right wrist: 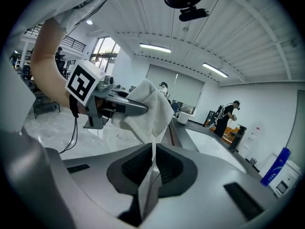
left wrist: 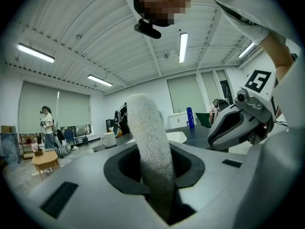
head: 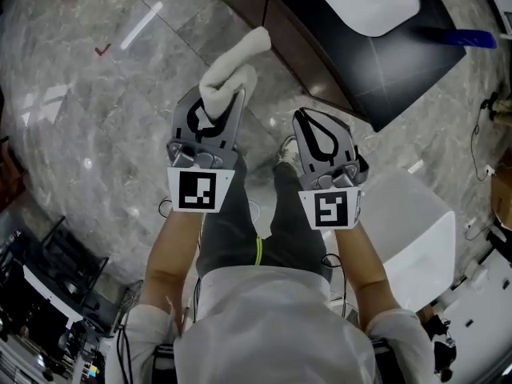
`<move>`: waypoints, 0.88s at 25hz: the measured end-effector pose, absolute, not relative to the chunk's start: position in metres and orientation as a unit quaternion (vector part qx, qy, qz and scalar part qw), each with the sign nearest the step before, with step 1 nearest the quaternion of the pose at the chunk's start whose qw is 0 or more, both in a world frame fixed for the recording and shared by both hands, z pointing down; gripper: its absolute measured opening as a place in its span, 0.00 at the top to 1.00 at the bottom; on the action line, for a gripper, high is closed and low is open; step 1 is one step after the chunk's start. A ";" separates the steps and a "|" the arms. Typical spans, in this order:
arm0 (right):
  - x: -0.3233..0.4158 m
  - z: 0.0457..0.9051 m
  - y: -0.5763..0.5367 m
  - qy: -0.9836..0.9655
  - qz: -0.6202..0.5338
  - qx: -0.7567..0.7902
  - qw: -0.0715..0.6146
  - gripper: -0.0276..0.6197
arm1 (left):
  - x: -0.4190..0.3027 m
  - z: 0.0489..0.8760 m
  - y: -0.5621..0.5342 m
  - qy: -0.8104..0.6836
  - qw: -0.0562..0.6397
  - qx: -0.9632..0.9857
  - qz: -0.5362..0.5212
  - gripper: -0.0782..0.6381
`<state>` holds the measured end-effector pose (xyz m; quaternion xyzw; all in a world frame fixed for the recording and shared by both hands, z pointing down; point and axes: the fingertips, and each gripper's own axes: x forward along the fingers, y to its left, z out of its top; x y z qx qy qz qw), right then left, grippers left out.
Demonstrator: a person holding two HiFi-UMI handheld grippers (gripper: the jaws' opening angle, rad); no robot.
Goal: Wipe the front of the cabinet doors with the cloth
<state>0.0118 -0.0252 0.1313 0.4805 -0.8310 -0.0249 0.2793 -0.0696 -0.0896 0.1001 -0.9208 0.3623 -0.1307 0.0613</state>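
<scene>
Your left tool (head: 214, 102) is clamped on the cloth (head: 234, 64), which sticks out past its tips. Your right tool (head: 314, 128) is pinched together on nothing. Cabinet doors (head: 280, 30) sit ahead, untouched, so this looks pre-wipe. Next, press the cloth flat on the door face.

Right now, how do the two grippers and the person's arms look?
The left gripper and the right gripper are grey shells with black lining around a loop-shaped opening. Each carries a white cube with black square markers. A thin black cable hangs below the left gripper. The person wears white sleeves.
</scene>
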 end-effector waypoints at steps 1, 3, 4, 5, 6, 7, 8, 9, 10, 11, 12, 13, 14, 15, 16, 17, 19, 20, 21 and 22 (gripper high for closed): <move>0.009 0.151 -0.028 -0.829 -0.024 0.482 0.281 0.88 | -0.070 0.116 -0.094 0.359 0.064 -0.923 -0.127 0.74; 0.003 0.190 -0.032 -0.828 -0.024 0.484 0.282 0.88 | -0.072 0.151 -0.102 0.355 0.069 -0.924 -0.120 0.74; 0.001 0.211 -0.034 -0.829 -0.025 0.484 0.280 0.88 | -0.072 0.169 -0.105 0.356 0.072 -0.924 -0.116 0.74; 0.000 0.231 -0.036 -0.829 -0.028 0.485 0.277 0.88 | -0.071 0.186 -0.109 0.356 0.078 -0.924 -0.113 0.74; 0.000 0.250 -0.039 -0.830 -0.031 0.486 0.273 0.88 | -0.070 0.204 -0.113 0.356 0.086 -0.924 -0.111 0.74; 0.001 0.269 -0.041 -0.831 -0.035 0.486 0.269 0.88 | -0.068 0.221 -0.116 0.357 0.092 -0.923 -0.110 0.74; 0.002 0.286 -0.043 -0.832 -0.039 0.485 0.267 0.88 | -0.067 0.236 -0.119 0.359 0.097 -0.922 -0.111 0.74; 0.002 0.302 -0.045 -0.834 -0.045 0.482 0.265 0.88 | -0.066 0.251 -0.122 0.362 0.101 -0.920 -0.111 0.74; 0.003 0.315 -0.046 -0.835 -0.051 0.479 0.265 0.88 | -0.064 0.264 -0.123 0.364 0.106 -0.919 -0.110 0.74; 0.005 0.328 -0.046 -0.836 -0.059 0.476 0.266 0.88 | -0.061 0.276 -0.124 0.364 0.111 -0.918 -0.109 0.74; 0.007 0.339 -0.045 -0.836 -0.067 0.474 0.269 0.88 | -0.057 0.288 -0.125 0.363 0.118 -0.918 -0.108 0.74; 0.009 0.350 -0.044 -0.836 -0.073 0.471 0.271 0.88 | -0.054 0.298 -0.125 0.361 0.126 -0.918 -0.107 0.74; 0.010 0.361 -0.044 -0.836 -0.077 0.470 0.273 0.88 | -0.051 0.309 -0.125 0.359 0.134 -0.918 -0.106 0.74; 0.010 0.373 -0.044 -0.835 -0.081 0.470 0.274 0.88 | -0.049 0.320 -0.128 0.357 0.141 -0.918 -0.104 0.74; 0.011 0.386 -0.044 -0.834 -0.084 0.471 0.274 0.88 | -0.047 0.331 -0.131 0.356 0.146 -0.917 -0.101 0.74; 0.012 0.398 -0.045 -0.833 -0.086 0.472 0.274 0.88 | -0.045 0.341 -0.135 0.357 0.149 -0.917 -0.097 0.74; 0.015 0.421 -0.044 -0.834 -0.086 0.472 0.273 0.88 | -0.038 0.359 -0.141 0.359 0.151 -0.917 -0.091 0.74; 0.017 0.430 -0.043 -0.835 -0.087 0.471 0.272 0.88 | -0.033 0.366 -0.143 0.358 0.153 -0.917 -0.087 0.74; 0.018 0.438 -0.042 -0.835 -0.090 0.471 0.269 0.88 | -0.029 0.370 -0.145 0.356 0.157 -0.917 -0.082 0.74; 0.018 0.444 -0.042 -0.835 -0.095 0.472 0.265 0.88 | -0.024 0.374 -0.148 0.354 0.163 -0.918 -0.077 0.74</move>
